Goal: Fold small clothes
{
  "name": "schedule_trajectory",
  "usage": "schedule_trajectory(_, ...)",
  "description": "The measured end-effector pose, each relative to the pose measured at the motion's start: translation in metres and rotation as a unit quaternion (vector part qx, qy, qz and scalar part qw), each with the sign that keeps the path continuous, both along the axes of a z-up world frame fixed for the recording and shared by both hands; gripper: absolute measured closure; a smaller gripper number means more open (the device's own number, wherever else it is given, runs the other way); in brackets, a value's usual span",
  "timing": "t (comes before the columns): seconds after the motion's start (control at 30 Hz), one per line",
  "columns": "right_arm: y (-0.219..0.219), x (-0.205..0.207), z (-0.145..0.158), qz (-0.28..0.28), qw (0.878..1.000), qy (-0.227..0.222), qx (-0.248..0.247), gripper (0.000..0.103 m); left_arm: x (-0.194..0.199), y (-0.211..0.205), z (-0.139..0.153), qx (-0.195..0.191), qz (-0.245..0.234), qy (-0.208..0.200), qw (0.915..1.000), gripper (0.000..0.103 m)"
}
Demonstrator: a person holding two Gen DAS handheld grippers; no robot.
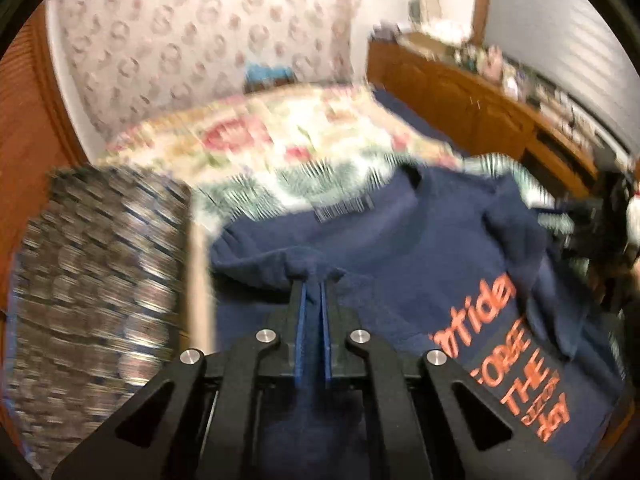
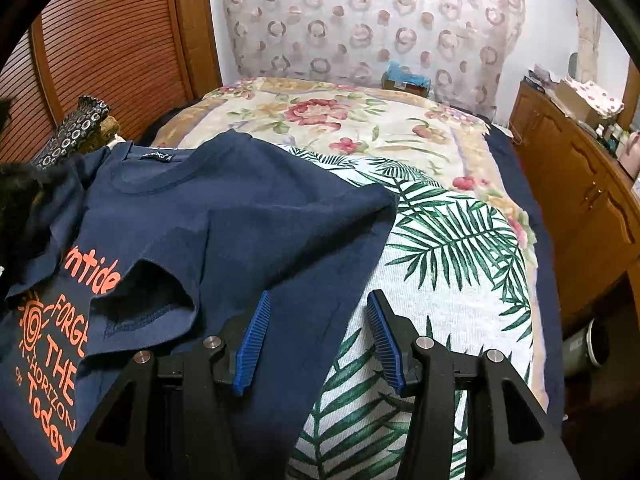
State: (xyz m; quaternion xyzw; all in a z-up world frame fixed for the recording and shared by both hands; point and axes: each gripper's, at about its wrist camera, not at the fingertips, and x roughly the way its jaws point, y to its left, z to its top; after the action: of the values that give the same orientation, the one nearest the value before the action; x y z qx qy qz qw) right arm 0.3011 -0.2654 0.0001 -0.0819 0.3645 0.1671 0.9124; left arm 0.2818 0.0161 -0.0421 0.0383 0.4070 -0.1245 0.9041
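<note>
Closest to my left lens, the left gripper (image 1: 313, 280) has its blue pads pressed together, pinching a bunch of the navy cotton T-shirt with orange lettering (image 1: 400, 248) at its left shoulder. That shirt lies front-up on the palm-leaf printed white cloth (image 2: 440, 280) over the floral bedspread (image 2: 340, 112), collar toward twelve o'clock. My right gripper (image 2: 316, 300) hangs spread and empty above the shirt's edge near three o'clock. I'd carry the pinched side across smoothly, keeping the cloth taut so the fold lands straight.
</note>
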Motion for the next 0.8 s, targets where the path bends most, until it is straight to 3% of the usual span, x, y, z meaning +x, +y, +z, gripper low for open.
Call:
schedule_trajectory(0.23,-0.003,0.009,0.005,-0.016,1.0,0.001,0.004,0.051,-0.004,0.04,0.034,0.028,0.052,-0.034,0.9977,0.096)
schedule_trajectory(0.53,-0.002,0.039,0.005,-0.038,0.998,0.037,0.038,0.051,0.0,0.054,0.03,0.029,0.063,-0.035,0.997,0.096)
schedule_trajectory(0.77,0.007,0.051,0.004,-0.047,0.998,0.033,0.011,0.051,-0.001,0.049,0.027,0.028,0.055,-0.041,0.9973,0.096)
schedule_trajectory(0.8,0.011,0.051,0.003,-0.044,0.999,0.031,0.005,0.057,-0.004,0.047,0.027,0.027,0.053,-0.043,0.9973,0.096)
